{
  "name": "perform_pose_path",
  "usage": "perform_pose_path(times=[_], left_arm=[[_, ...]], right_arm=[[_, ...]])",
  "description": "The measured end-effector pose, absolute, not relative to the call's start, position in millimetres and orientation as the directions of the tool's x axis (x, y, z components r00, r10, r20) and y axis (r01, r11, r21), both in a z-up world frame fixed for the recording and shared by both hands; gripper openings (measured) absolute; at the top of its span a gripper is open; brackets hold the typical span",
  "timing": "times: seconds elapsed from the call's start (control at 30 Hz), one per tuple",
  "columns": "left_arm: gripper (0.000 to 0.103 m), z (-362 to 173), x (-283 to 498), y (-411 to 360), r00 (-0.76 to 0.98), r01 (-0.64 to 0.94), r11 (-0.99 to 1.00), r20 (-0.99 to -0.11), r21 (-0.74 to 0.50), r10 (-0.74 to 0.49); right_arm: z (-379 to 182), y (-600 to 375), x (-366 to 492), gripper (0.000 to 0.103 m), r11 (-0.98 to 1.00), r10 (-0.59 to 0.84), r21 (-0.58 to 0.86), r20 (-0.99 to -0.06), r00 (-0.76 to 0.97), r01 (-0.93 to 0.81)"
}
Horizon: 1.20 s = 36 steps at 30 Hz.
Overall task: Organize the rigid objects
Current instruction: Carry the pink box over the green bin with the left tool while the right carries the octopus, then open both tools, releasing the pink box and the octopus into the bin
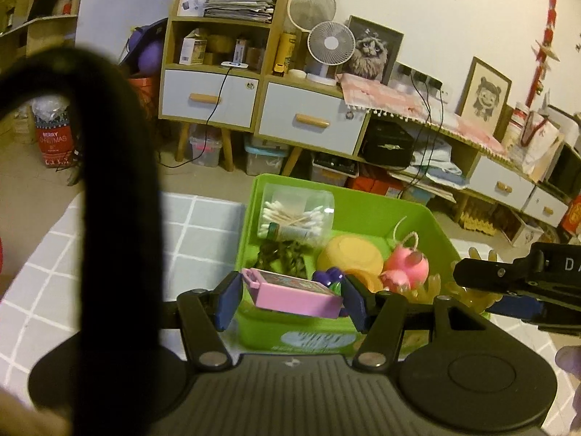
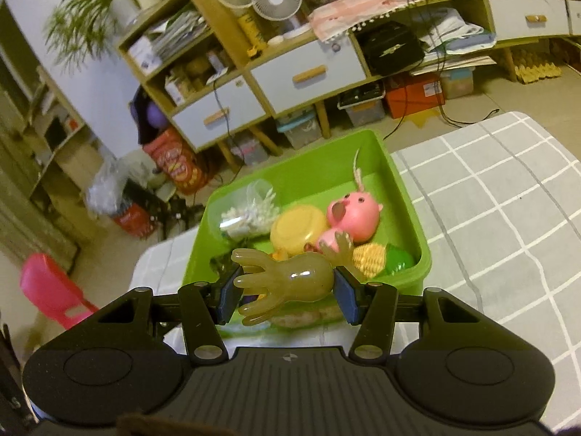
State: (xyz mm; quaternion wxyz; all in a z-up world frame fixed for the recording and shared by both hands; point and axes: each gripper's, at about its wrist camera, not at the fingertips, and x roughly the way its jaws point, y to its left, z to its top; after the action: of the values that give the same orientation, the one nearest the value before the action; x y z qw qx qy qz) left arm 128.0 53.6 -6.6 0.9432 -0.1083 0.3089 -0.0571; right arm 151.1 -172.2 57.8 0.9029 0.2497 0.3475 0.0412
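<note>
Tools both pinch cargo above the green bin (image 1: 428, 218): left tool (image 1: 290, 296) a pink box (image 1: 294, 292), right tool (image 2: 287, 289) a rubber hand (image 2: 287, 278), ready for dropping in.

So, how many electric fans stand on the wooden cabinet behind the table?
2: a small white round fan on the low cabinet top, and a larger white fan just behind it, partly hidden.

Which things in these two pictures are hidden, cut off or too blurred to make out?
- Left wrist view: a black strap close to the lens hides part of the room.
- Left wrist view: the pink box in the left gripper covers a purple toy behind it.
- Left wrist view: the right gripper is cut off by the edge.
- Right wrist view: the label on the green bin is blurred behind the translucent hand toy.
</note>
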Motion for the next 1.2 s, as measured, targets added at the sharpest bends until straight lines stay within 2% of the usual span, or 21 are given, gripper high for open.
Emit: perform_pose_path(times=[0.33, 0.6, 0.63, 0.67, 0.7, 0.73, 0.77, 1.2], left_arm=[[0.031, -13.0, 152.4, 25.1, 0.829, 0.040, 0.966, -0.532, -0.257, -0.176], [0.031, -15.2, 159.0, 16.2, 0.851, 0.078, 0.976, -0.496, -0.204, -0.172], [0.033, -14.7, 158.4, 16.8, 0.857, 0.078, 0.975, -0.486, -0.208, -0.172], [0.043, -13.8, 158.1, 17.5, 0.859, 0.077, 0.973, -0.481, -0.216, -0.175], [0.052, -13.5, 158.4, 18.2, 0.855, 0.077, 0.970, -0.485, -0.229, -0.183], [0.068, -13.6, 158.4, 19.1, 0.848, 0.077, 0.967, -0.493, -0.244, -0.192], [0.071, -13.5, 157.2, 19.5, 0.843, 0.077, 0.964, -0.499, -0.255, -0.199], [0.073, 7.3, 122.6, 13.2, 0.775, 0.121, 0.977, -0.598, -0.176, -0.203]], right_arm=[[47.1, -182.7, 169.7, 0.058, 0.876, 0.187, 0.463, -0.586, 0.788, 0.137], [44.4, -183.8, 176.8, 0.060, 0.904, 0.161, 0.412, -0.574, 0.803, 0.113], [44.0, -184.1, 177.2, 0.061, 0.905, 0.161, 0.411, -0.573, 0.804, 0.112], [44.1, -184.5, 177.5, 0.064, 0.904, 0.160, 0.412, -0.571, 0.805, 0.112], [44.5, -185.4, 177.4, 0.074, 0.902, 0.160, 0.417, -0.566, 0.809, 0.114], [45.2, -185.7, 176.6, 0.083, 0.898, 0.159, 0.424, -0.559, 0.814, 0.116], [46.4, -186.3, 175.4, 0.085, 0.896, 0.160, 0.429, -0.551, 0.819, 0.113], [59.8, -186.9, 154.6, 0.087, 0.919, 0.145, 0.377, -0.601, 0.786, 0.119]])
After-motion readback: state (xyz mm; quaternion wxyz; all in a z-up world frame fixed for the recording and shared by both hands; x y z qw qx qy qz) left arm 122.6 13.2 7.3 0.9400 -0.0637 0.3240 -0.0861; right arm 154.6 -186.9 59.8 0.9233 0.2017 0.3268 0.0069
